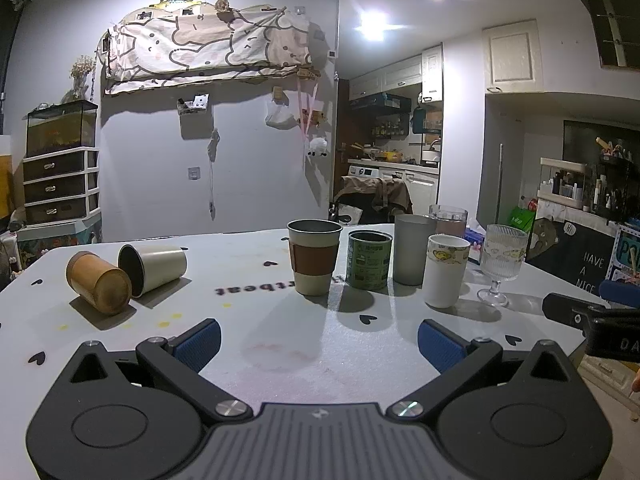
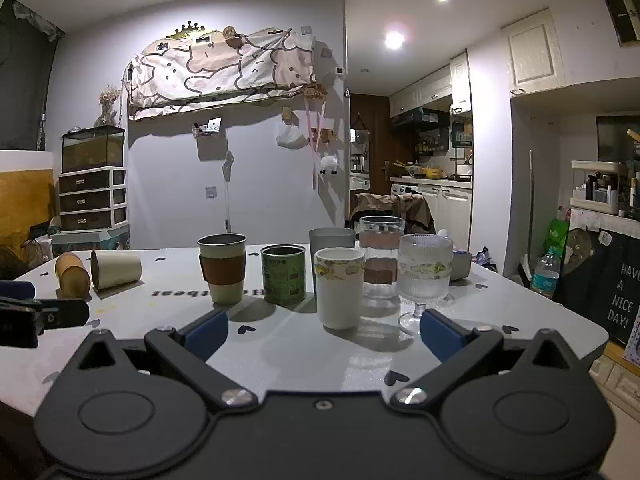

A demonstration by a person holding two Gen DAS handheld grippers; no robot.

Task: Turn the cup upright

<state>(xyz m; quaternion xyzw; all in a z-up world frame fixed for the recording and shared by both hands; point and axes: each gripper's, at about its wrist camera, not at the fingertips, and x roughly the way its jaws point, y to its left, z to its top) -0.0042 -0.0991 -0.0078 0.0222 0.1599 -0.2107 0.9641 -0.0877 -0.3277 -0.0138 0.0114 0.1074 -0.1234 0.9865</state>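
Two cups lie on their sides at the table's left: a wooden cup (image 1: pixel 99 282) with its base toward me, and a cream cup (image 1: pixel 153 264) with its dark mouth toward me, touching it. Both show smaller in the right wrist view, the wooden cup (image 2: pixel 72 275) and the cream cup (image 2: pixel 116 269). My left gripper (image 1: pixel 319 344) is open and empty, low over the table's near edge, well short of them. My right gripper (image 2: pixel 324 330) is open and empty, in front of the upright cups.
Several upright vessels stand mid-table: a cup with a brown sleeve (image 1: pixel 314 257), a green can (image 1: pixel 368 260), a grey tumbler (image 1: pixel 412 254), a white cup (image 1: pixel 445 270), a ribbed stem glass (image 1: pixel 502 264). The white table (image 1: pixel 280 344) ends at right.
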